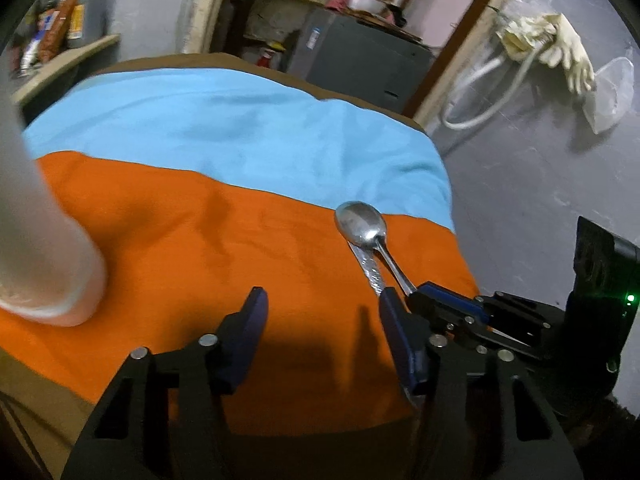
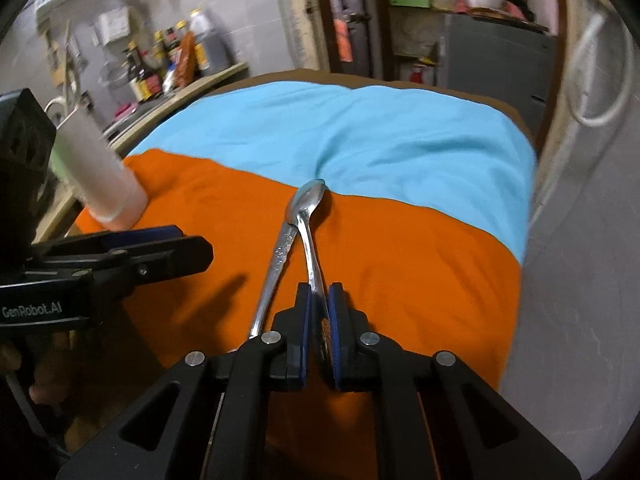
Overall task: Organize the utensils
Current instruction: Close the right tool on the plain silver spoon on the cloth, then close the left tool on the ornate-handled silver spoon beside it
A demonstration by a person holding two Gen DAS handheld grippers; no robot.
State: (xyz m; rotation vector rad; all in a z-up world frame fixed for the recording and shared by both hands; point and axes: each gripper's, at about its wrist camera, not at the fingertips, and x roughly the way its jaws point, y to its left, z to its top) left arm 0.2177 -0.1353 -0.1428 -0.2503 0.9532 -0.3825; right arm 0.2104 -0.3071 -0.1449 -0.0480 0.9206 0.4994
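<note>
A steel spoon (image 2: 310, 204) lies bowl-up at the seam of the orange cloth (image 2: 420, 260) and the blue cloth (image 2: 360, 132). My right gripper (image 2: 319, 292) is shut on its handle. Under the spoon's bowl (image 1: 360, 224) a second utensil with a patterned handle (image 2: 276, 264) lies flat on the orange cloth, its head hidden. My left gripper (image 1: 322, 296) stands open just left of both handles, with only cloth between its fingers. The patterned handle (image 1: 370, 268) runs past the tip of its right finger. A white cylindrical cup (image 1: 48, 248) stands on the orange cloth to the left.
The cloth-covered table (image 1: 360, 100) drops off to a grey wall on the right, where pale gloves (image 1: 560, 40) hang. A shelf of bottles (image 2: 172, 64) lies behind the table at left. A grey cabinet (image 1: 352, 52) stands behind it.
</note>
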